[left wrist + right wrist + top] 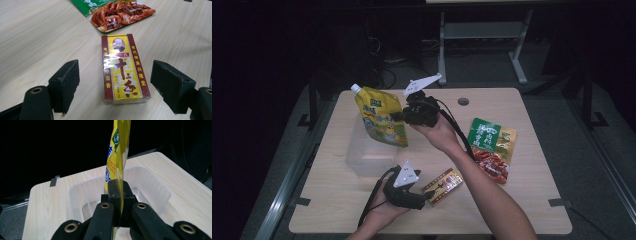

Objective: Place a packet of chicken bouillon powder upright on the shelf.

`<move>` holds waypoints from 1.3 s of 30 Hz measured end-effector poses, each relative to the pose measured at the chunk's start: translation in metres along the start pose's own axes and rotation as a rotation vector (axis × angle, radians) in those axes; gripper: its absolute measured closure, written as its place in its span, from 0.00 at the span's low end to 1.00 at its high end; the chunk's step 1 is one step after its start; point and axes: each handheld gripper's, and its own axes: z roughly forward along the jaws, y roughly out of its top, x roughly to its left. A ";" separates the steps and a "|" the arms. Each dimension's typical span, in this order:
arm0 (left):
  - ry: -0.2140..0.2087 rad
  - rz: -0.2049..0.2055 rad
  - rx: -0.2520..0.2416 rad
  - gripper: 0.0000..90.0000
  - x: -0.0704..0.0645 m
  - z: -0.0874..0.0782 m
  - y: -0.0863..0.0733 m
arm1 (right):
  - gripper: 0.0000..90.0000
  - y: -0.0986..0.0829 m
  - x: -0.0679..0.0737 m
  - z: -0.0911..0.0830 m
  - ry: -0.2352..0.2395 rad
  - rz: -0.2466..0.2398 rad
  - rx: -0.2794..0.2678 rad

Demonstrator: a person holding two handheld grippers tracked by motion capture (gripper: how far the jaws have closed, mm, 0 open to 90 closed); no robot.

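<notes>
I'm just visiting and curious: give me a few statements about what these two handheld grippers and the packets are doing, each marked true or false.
1. The right gripper is shut on the yellow spouted pouch. True.
2. The pouch lies flat on the table. False: it hangs above the clear plastic tub.
3. The left gripper is clamped on the red-and-yellow spice box. False: its jaws stand open either side of it.
4. The green packet of red meat lies on the wooden table. True.

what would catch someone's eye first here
The yellow spouted pouch, clamped edge-on in the right gripper and held above the clear plastic bin. Next, the red-and-yellow spice box flat on the table between the open left gripper jaws.
</notes>
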 end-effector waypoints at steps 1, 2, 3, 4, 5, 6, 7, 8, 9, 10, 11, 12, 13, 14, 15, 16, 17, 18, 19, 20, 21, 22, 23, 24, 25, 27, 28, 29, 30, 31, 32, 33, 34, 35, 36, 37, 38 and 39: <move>-0.001 0.006 0.006 0.25 0.000 -0.001 0.000 | 1.00 0.001 0.000 0.004 0.005 -0.004 0.002; -0.002 0.009 0.007 0.25 0.001 -0.001 -0.001 | 1.00 0.002 0.001 0.008 0.009 0.000 0.002; -0.003 -0.004 -0.002 0.25 0.000 0.000 -0.001 | 1.00 0.002 0.002 0.012 0.014 0.001 0.004; -0.004 -0.013 -0.007 0.25 0.000 0.000 -0.002 | 1.00 0.003 0.004 0.017 0.018 0.005 0.001; -0.005 -0.011 -0.007 0.25 0.000 0.000 -0.003 | 1.00 0.003 0.004 0.021 0.022 0.001 0.003; -0.008 -0.014 -0.011 0.25 0.000 0.000 -0.003 | 1.00 0.003 0.004 0.026 0.027 -0.009 0.002; -0.009 -0.008 -0.005 0.25 0.001 -0.001 -0.003 | 1.00 0.003 0.006 0.029 0.027 -0.009 0.006; -0.009 -0.008 -0.005 0.25 0.001 -0.001 -0.003 | 1.00 0.003 0.006 0.032 0.029 -0.008 0.005; -0.010 -0.012 -0.006 0.25 0.001 -0.001 -0.004 | 1.00 0.002 0.006 0.035 0.037 -0.007 0.006; -0.010 -0.019 -0.009 0.25 0.000 -0.001 -0.004 | 1.00 0.002 0.006 0.039 0.038 -0.009 0.007; -0.010 -0.018 -0.008 0.25 0.000 -0.001 -0.004 | 1.00 0.001 0.007 0.042 0.042 -0.001 0.012; -0.012 -0.013 -0.006 0.25 0.000 -0.001 -0.004 | 1.00 0.000 0.007 0.045 0.043 -0.006 0.010; -0.012 -0.014 -0.006 0.25 -0.001 -0.001 -0.005 | 1.00 0.000 0.007 0.049 0.044 -0.003 0.012; -0.013 -0.008 -0.003 0.25 -0.001 -0.001 -0.005 | 1.00 -0.001 0.008 0.051 0.044 -0.003 0.014; -0.014 -0.007 -0.002 0.25 -0.001 -0.002 -0.004 | 1.00 -0.002 0.007 0.054 0.047 -0.004 0.012; -0.014 -0.004 0.002 0.25 0.000 -0.002 -0.004 | 1.00 -0.003 0.007 0.056 0.050 -0.002 0.012; -0.014 -0.014 -0.009 0.25 -0.001 -0.001 -0.005 | 1.00 -0.004 0.008 0.058 0.053 -0.001 0.013; -0.014 -0.017 -0.011 0.25 -0.001 -0.001 -0.005 | 1.00 -0.005 0.008 0.061 0.053 -0.003 0.016; -0.014 -0.018 -0.010 0.25 -0.001 -0.001 -0.005 | 1.00 -0.006 0.008 0.063 0.053 -0.003 0.019; -0.014 -0.017 -0.008 0.25 0.000 -0.002 -0.005 | 1.00 -0.007 0.008 0.066 0.060 -0.007 0.018; -0.015 -0.019 -0.010 0.25 -0.001 -0.002 -0.006 | 1.00 -0.008 0.008 0.068 0.060 -0.007 0.021; -0.016 -0.022 -0.012 0.25 -0.001 -0.002 -0.006 | 1.00 -0.009 0.008 0.069 0.056 -0.009 0.022; -0.016 -0.015 -0.007 0.25 -0.001 -0.002 -0.006 | 1.00 -0.011 0.008 0.071 0.056 -0.009 0.023; -0.016 -0.014 -0.008 0.25 -0.001 -0.002 -0.006 | 1.00 -0.013 0.009 0.072 0.054 -0.008 0.023; -0.016 -0.012 -0.008 0.25 -0.001 -0.002 -0.006 | 1.00 -0.015 0.008 0.073 0.054 -0.006 0.019; -0.014 -0.009 -0.007 0.25 -0.001 -0.001 -0.006 | 1.00 -0.018 0.008 0.074 0.053 0.001 0.022; -0.014 -0.009 -0.006 0.25 -0.001 -0.001 -0.006 | 1.00 -0.020 0.008 0.075 0.050 0.004 0.022; -0.014 0.000 -0.006 0.25 0.000 -0.001 -0.006 | 1.00 -0.021 0.008 0.076 0.051 0.003 0.021; -0.014 -0.004 -0.007 0.25 -0.001 -0.001 -0.006 | 1.00 -0.023 0.008 0.077 0.054 0.008 0.021; -0.014 -0.003 -0.008 0.25 -0.001 -0.001 -0.006 | 1.00 -0.024 0.008 0.078 0.053 0.003 0.023; -0.014 -0.006 -0.005 0.25 -0.001 -0.001 -0.006 | 1.00 -0.026 0.009 0.079 0.055 0.009 0.021; -0.016 -0.010 -0.004 0.25 -0.002 -0.001 -0.006 | 1.00 -0.027 0.009 0.080 0.059 0.007 0.020; -0.016 -0.017 -0.003 0.25 -0.002 -0.001 -0.006 | 1.00 -0.029 0.009 0.081 0.062 0.004 0.021; -0.018 -0.015 -0.003 0.25 -0.002 -0.001 -0.006 | 1.00 -0.030 0.009 0.082 0.061 0.009 0.024; -0.018 -0.020 -0.003 0.25 -0.002 -0.001 -0.006 | 1.00 -0.032 0.008 0.083 0.066 0.010 0.025; -0.019 -0.018 -0.003 0.25 -0.002 -0.001 -0.006 | 1.00 -0.034 0.008 0.085 0.066 0.014 0.026; -0.019 -0.018 -0.004 0.25 -0.002 -0.001 -0.006 | 1.00 -0.037 0.007 0.086 0.068 0.017 0.027; -0.018 -0.019 -0.004 0.25 -0.002 -0.001 -0.007 | 1.00 -0.039 0.007 0.087 0.075 0.023 0.026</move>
